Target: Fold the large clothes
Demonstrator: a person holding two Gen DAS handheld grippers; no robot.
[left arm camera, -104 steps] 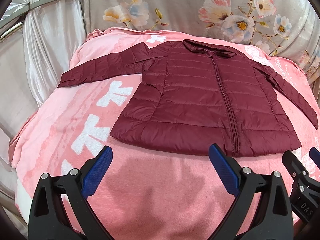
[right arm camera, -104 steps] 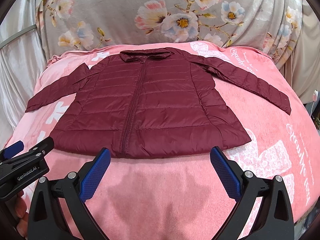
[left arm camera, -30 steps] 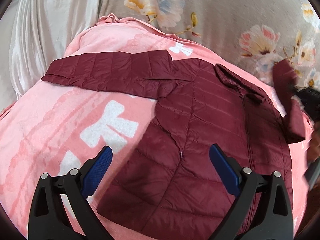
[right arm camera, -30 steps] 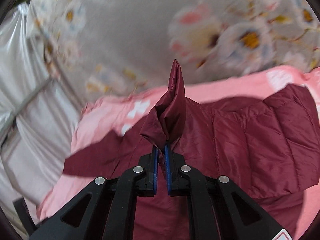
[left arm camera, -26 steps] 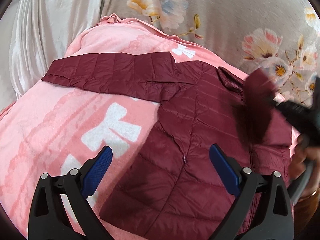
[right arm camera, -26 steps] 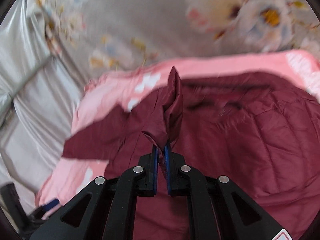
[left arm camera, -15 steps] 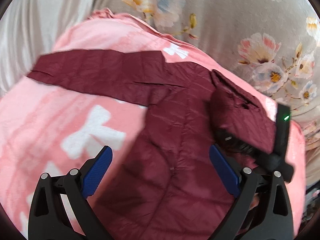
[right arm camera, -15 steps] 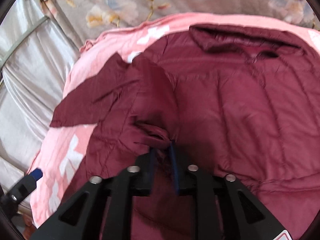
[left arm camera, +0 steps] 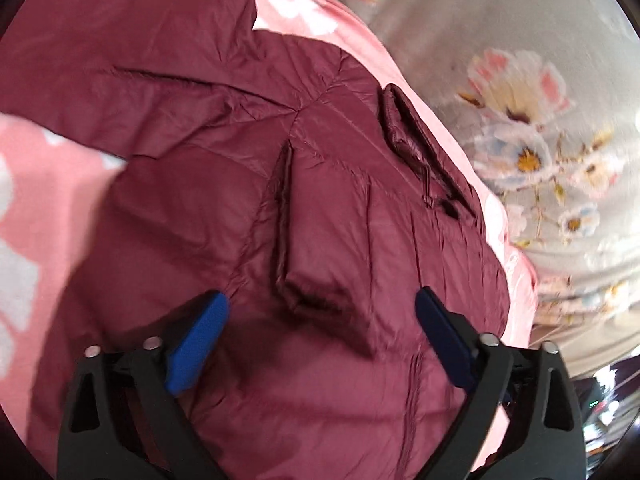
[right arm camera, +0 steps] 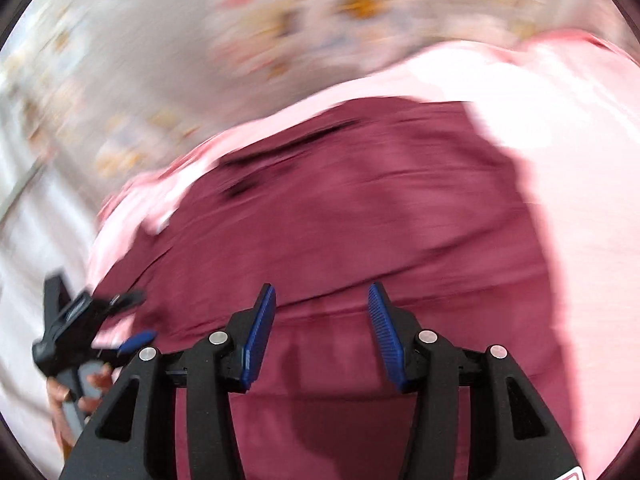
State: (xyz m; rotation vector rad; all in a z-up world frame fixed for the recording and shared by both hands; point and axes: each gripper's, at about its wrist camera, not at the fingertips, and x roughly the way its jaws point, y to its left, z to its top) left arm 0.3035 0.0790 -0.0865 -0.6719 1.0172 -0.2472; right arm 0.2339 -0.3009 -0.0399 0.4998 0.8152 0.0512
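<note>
The left wrist view is the sharper one. It shows the left tongs (left arm camera: 320, 336) spread wide and beginning to narrow, nothing between their blue pads (left arm camera: 196, 344), low over the maroon puffer jacket (left arm camera: 360, 248). The jacket lies on a pink blanket (left arm camera: 36, 184) and fills the space ahead of the tongs. Only this view shows the fold: one sleeve (left arm camera: 320, 240) lies doubled back across the chest, its cuff end directly ahead of the tongs, between the two pads' lines. Farther ahead and to the right of the tongs sits the collar (left arm camera: 416, 140); the other sleeve (left arm camera: 120, 60) stretches away to the upper left over the blanket. Behind the blanket hangs a grey floral cloth (left arm camera: 520, 100).

The right wrist view is smeared by motion blur and gives no quilting or sleeve detail. It shows the right tongs (right arm camera: 322, 328) partway apart and opening, nothing gripped, the jacket (right arm camera: 360, 208) spread just beyond their tips and running beneath them. What this view alone offers is the left tongs (right arm camera: 120, 320) seen from outside, well off to the left of the right tongs, with a person's hand (right arm camera: 76, 396) wrapped around the grip. It also shows bare pink blanket (right arm camera: 580, 160) to the right of the jacket.

No writing can be read in either view; a red-edged mark at the bottom right corner of the right wrist view is cut off.
</note>
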